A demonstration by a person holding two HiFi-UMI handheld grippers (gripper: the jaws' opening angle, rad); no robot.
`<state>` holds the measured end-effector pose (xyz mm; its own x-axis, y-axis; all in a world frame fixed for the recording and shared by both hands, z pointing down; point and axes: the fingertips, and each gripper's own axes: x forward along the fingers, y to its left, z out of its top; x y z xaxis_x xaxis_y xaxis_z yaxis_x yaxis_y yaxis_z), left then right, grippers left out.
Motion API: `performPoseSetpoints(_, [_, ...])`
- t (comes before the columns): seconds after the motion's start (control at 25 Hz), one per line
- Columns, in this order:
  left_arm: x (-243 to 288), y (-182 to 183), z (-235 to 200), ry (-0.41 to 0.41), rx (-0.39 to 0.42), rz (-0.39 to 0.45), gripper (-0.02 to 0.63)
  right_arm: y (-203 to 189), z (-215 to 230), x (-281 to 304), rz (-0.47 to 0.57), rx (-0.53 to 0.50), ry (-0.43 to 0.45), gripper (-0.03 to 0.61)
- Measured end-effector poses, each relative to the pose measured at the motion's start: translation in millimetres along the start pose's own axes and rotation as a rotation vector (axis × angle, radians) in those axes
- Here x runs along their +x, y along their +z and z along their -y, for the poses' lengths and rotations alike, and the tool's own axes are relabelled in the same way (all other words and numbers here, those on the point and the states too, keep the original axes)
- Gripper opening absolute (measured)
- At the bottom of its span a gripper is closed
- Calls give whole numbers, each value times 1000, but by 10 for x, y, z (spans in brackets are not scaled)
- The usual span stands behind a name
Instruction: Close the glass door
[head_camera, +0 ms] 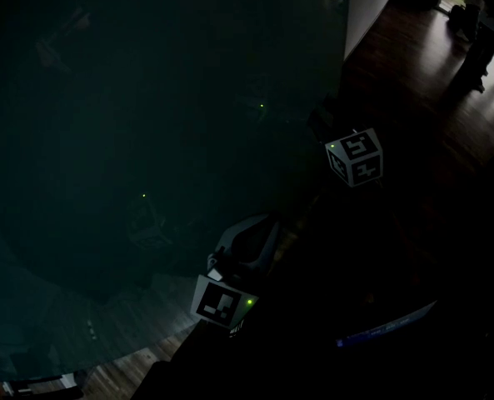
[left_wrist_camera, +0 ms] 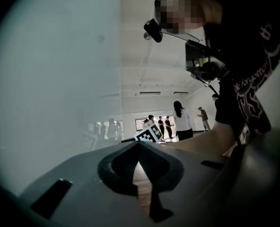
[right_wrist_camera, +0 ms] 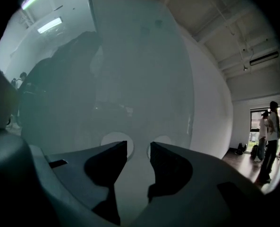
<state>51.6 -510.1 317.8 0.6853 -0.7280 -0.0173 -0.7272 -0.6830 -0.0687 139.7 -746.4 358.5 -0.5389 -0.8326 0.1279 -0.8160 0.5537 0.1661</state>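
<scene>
Fingers (right_wrist_camera: 109, 162) of right gripper (right_wrist_camera: 139, 149) stand apart, empty, facing the glass door (right_wrist_camera: 140, 70) (pane spans 9 to 1 o'clock). Left gripper (left_wrist_camera: 139, 144) fingers are together, holding nothing. Neither grips the door; closure unconfirmed, so a push probably remains.

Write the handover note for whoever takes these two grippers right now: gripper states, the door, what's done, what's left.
Left gripper: shut, nothing in it.
Right gripper: jaws apart, nothing between them, facing the glass door close up; contact unclear.
Done: cannot tell whether the door is fully closed; the head view is too dark.
Left: probably press the door home with the right gripper, then check its edge by the white wall.
</scene>
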Motion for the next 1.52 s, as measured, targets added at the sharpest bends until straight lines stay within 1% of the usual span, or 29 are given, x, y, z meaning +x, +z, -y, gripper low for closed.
performPoseSetpoints(0.2, [10,23,4,-3,11,7,2,-5,18,-22,-8,52,8,132])
performPoseSetpoints(0.48, [106,33,-163,-3,16,13,2,4,151,134,-3,90,-41,117])
performPoseSetpoints(0.64, [106,11,-48,-10,29,6,2,-52,221,-10,-12,97,-58,115])
performPoseSetpoints(0.76, [91,6,64,-19,30,21,2,-111,249,-152,-11,99,-74,110])
performPoseSetpoints(1.08, [49,35,76,-47,28,29,2,-154,284,-266,-20,108,-128,106])
performPoseSetpoints(1.28, [37,89,157,-61,20,33,2,-170,304,-405,-38,111,-139,106])
performPoseSetpoints(1.44, [18,116,268,-86,10,35,2,-197,311,-584,-47,113,-157,106])
performPoseSetpoints(1.52, [-14,129,398,-100,9,44,2,-216,317,-755,-43,113,-173,106])
